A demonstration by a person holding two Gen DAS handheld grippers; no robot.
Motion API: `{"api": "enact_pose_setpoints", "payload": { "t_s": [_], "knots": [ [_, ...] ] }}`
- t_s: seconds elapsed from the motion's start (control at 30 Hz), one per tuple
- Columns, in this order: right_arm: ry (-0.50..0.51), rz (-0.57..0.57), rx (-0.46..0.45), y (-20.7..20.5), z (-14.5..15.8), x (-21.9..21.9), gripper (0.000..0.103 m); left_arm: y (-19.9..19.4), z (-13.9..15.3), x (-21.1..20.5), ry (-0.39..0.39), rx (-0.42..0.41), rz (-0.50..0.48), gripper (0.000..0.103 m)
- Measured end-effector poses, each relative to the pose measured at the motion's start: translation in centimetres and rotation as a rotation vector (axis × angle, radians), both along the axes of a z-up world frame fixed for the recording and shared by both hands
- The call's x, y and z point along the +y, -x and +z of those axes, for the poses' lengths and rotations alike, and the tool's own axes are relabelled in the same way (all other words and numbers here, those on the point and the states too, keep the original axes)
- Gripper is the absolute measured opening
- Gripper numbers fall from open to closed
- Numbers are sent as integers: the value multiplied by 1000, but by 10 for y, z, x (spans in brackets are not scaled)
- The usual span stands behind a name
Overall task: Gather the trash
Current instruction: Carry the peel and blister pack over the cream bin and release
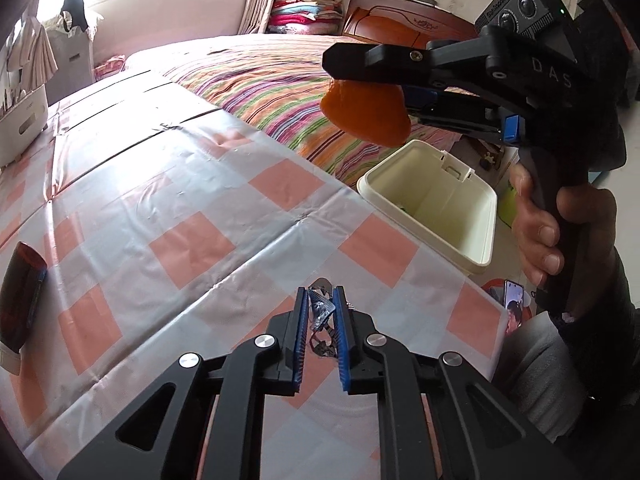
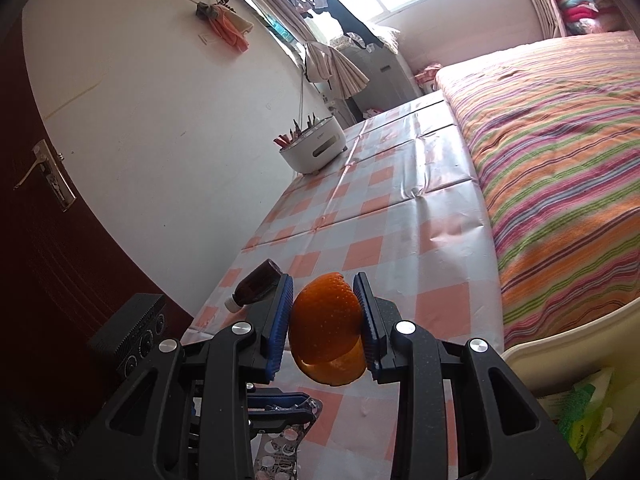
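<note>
My left gripper (image 1: 322, 300) is shut on a crumpled silver blister pack (image 1: 320, 310) just above the checked tablecloth (image 1: 192, 216). My right gripper (image 2: 325, 296) is shut on an orange peel (image 2: 326, 326) and holds it in the air. In the left wrist view the right gripper (image 1: 352, 76) holds that peel (image 1: 366, 114) above and a little beyond the open cream bin (image 1: 432, 208) at the table's right edge. The left gripper and the blister pack (image 2: 280, 440) show low in the right wrist view.
A dark brown bottle (image 1: 20, 288) lies on the table's left side and shows in the right wrist view (image 2: 256, 286). A white pot with utensils (image 2: 314, 146) stands at the far end. A striped bed (image 2: 560, 184) runs along the table's right side. A door (image 2: 48, 240) is at the left.
</note>
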State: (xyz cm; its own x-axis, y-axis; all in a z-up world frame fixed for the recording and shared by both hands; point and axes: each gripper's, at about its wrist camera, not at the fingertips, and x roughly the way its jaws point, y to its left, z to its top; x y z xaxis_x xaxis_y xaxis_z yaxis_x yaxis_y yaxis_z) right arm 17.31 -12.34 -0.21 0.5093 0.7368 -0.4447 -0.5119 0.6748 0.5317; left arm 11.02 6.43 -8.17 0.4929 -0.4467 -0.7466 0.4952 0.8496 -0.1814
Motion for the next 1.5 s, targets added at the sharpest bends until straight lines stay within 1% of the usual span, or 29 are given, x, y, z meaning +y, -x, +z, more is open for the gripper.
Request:
{"api": "enact_pose_setpoints", "payload": {
  "t_s": [0.13,0.3,0.47,0.57,0.7,0.83,0.9,0.93,1.03,1.17,1.33,1.37,1.5],
  "knots": [
    [-7,-39,-5,2,0,-20,30,-4,6,-15,33,-7,-2,12],
    [8,-119,-28,2,2,-53,30,-8,16,-34,72,-31,10,12],
    [48,-239,-30,1,-7,-98,31,-16,22,-56,99,-41,20,12],
    [50,-293,-7,0,-15,-122,33,-20,25,-66,113,-42,26,12],
    [97,-348,-5,2,-24,-139,33,-27,26,-79,118,-41,33,12],
    [101,-385,8,8,-27,-147,34,-33,28,-90,121,-39,41,12],
    [92,-396,10,10,-25,-150,42,-36,28,-95,116,-48,48,12],
    [86,-407,10,11,-23,-152,49,-38,29,-98,116,-47,48,12],
    [65,-429,4,15,-16,-157,50,-42,30,-105,113,-53,57,12],
    [13,-474,-15,21,-6,-168,54,-48,33,-115,107,-66,67,12],
    [-30,-511,-39,27,2,-179,55,-55,35,-131,114,-79,80,13],
    [-41,-517,-45,30,3,-181,57,-56,35,-135,110,-90,83,13],
    [-87,-534,-50,34,6,-188,57,-57,32,-153,73,-120,69,13]
  ]
}}
